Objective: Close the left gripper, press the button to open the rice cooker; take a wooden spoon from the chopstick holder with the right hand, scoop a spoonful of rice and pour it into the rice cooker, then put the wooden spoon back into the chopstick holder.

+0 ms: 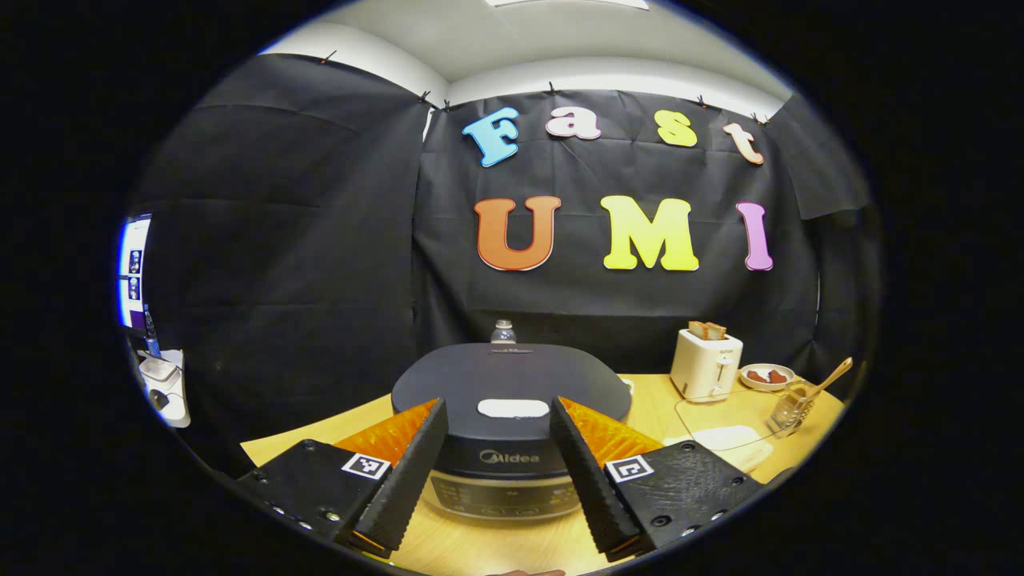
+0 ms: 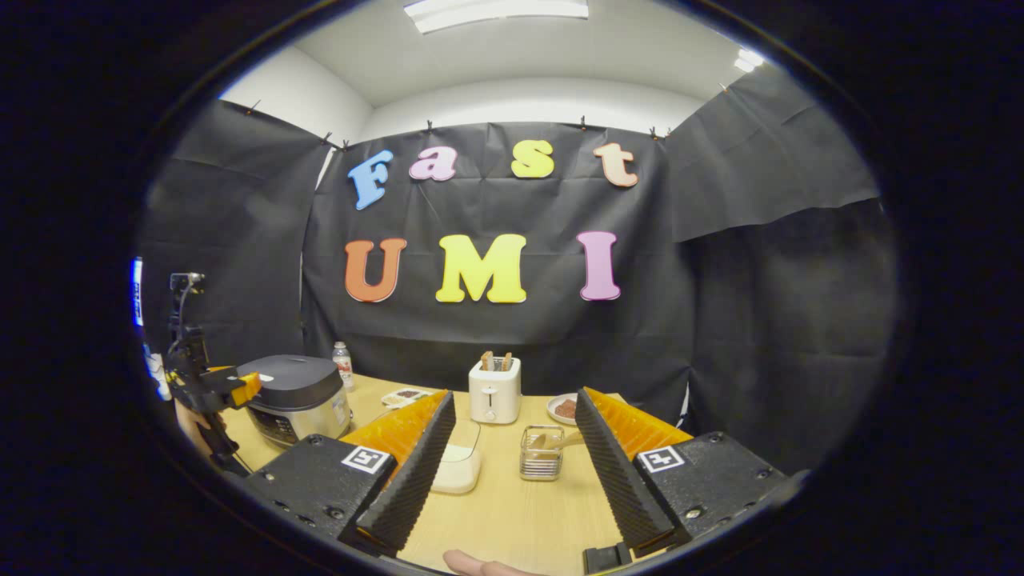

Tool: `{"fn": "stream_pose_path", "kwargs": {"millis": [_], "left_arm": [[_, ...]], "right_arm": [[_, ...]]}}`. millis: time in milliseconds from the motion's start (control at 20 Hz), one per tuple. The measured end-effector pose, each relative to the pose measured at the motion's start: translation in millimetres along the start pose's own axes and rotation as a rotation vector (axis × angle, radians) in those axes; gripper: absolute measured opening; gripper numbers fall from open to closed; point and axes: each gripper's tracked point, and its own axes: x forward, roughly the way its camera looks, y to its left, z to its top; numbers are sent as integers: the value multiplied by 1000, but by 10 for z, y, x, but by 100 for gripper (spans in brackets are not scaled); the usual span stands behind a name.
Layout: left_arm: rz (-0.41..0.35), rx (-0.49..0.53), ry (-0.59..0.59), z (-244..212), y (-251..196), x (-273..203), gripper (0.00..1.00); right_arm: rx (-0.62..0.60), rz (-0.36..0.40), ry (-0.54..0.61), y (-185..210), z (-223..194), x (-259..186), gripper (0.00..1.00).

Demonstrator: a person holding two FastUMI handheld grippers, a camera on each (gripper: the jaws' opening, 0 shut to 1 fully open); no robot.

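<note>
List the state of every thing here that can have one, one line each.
Rice cooker: lid closed.
Wooden spoon: standing in the holder.
Toaster: bread in its slots.
Bottle: upright, capped.
Left gripper: open.
Right gripper: open.

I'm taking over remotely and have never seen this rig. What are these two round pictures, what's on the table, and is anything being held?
A person holds a pair of tongs in each hand; a camera rides on each. In the left gripper view, the left tongs stand open before the closed rice cooker. In the right gripper view, the right tongs stand open, facing the chopstick holder with the wooden spoon inside. Nearby stand a toaster and a clear container of rice. Nothing is held.
</note>
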Motion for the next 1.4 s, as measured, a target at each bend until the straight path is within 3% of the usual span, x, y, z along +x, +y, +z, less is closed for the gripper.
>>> {"fn": "stream_pose_path", "kwargs": {"millis": [50, 200, 400, 500, 650, 700, 750, 800, 850, 1200, 1400], "left_arm": [[-23, -30, -2, 74, -63, -122, 83], [-58, -57, -30, 337, -170, -462, 83], [-92, 8, -37, 557, -340, -716, 82], [-82, 61, -92, 743, -382, -788, 82], [-126, 50, -65, 759, -613, -861, 82], [-127, 42, -58, 790, -641, -872, 96], [-125, 32, -49, 805, -659, -909, 79], [-132, 17, -28, 799, -699, -953, 83], [-146, 0, -14, 809, -759, -1008, 96], [-185, 78, -92, 1117, -928, -1413, 95], [-250, 58, -104, 1173, -1076, -1622, 95]], "right_arm": [[1, -3, 4, -3, -9, 1, 96], [-5, -14, 8, -17, -3, -26, 97], [-21, -14, -10, 15, 68, -71, 98], [-30, -6, -17, 35, 89, -121, 98], [-42, -13, -29, -18, 162, -204, 98], [-46, -19, -32, -42, 192, -227, 96], [-42, -24, -42, -59, 224, -248, 98], [-37, -27, -49, -64, 260, -277, 98], [-34, -29, -50, -79, 262, -301, 98], [-43, -39, -77, -133, 449, -443, 96], [-21, -37, -100, -153, 555, -486, 96]]}}
